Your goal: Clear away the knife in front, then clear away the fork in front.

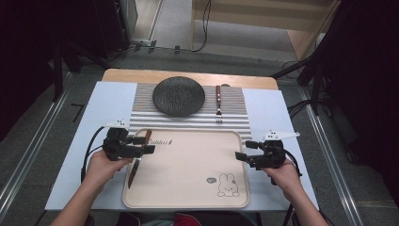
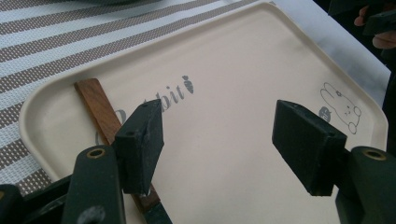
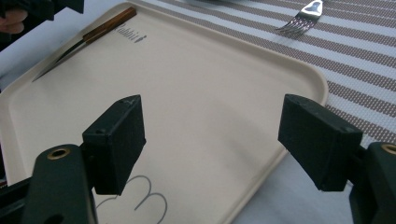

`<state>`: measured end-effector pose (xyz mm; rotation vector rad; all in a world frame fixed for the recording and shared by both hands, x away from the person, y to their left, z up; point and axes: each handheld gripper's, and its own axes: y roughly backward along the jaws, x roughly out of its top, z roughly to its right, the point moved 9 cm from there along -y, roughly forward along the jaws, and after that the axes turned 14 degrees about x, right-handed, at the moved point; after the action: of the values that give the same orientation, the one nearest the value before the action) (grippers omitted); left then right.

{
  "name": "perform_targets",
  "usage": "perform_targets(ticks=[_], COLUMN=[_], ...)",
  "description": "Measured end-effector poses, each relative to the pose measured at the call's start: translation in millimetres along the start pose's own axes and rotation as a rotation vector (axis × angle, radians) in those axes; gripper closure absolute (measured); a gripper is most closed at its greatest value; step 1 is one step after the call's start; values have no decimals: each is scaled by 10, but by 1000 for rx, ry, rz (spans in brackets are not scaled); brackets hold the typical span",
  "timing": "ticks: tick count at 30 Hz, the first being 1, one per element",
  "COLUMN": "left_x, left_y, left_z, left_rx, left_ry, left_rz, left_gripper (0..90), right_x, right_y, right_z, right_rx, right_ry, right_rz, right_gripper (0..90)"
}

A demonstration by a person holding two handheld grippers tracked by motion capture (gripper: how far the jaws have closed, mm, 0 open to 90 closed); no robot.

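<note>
Knife (image 2: 100, 109) lies beneath left gripper's (image 2: 219, 147) gaping jaws.

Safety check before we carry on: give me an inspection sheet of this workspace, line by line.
Surface: pale table cover with a striped mat at the far side.
Job's things: knife with wooden handle lies on the cream tray, along its left edge.
Clutter: dark plate and fork rest on the mat, apart.
Grippers: left gripper open over the tray, one jaw above the knife handle; right gripper open above the tray's right part, holding nothing.
Cables: black cable loops from the left gripper; more on the floor.
Surroundings: dark stands and floor rails beside the table.
</note>
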<state>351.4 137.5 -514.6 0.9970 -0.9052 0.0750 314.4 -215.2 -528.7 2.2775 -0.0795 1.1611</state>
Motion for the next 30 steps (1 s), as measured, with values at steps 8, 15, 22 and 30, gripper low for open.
perform_targets(ticks=[8, 15, 22, 30], left_x=[-25, -37, -53, -59], left_y=[41, 33, 44, 56], left_z=[-16, -29, -38, -14], left_rx=[8, 16, 17, 10], left_ry=[13, 9, 10, 2], left_rz=[12, 4, 3, 7], left_gripper=[343, 343, 343, 342], right_x=[168, 323, 444, 563], right_y=[-78, -119, -137, -175], right_z=[86, 175, 241, 346], right_rx=[-10, -22, -41, -79], right_ry=[1, -17, -31, -43], right_rz=[2, 17, 40, 46], right_gripper=[211, 210, 208, 209])
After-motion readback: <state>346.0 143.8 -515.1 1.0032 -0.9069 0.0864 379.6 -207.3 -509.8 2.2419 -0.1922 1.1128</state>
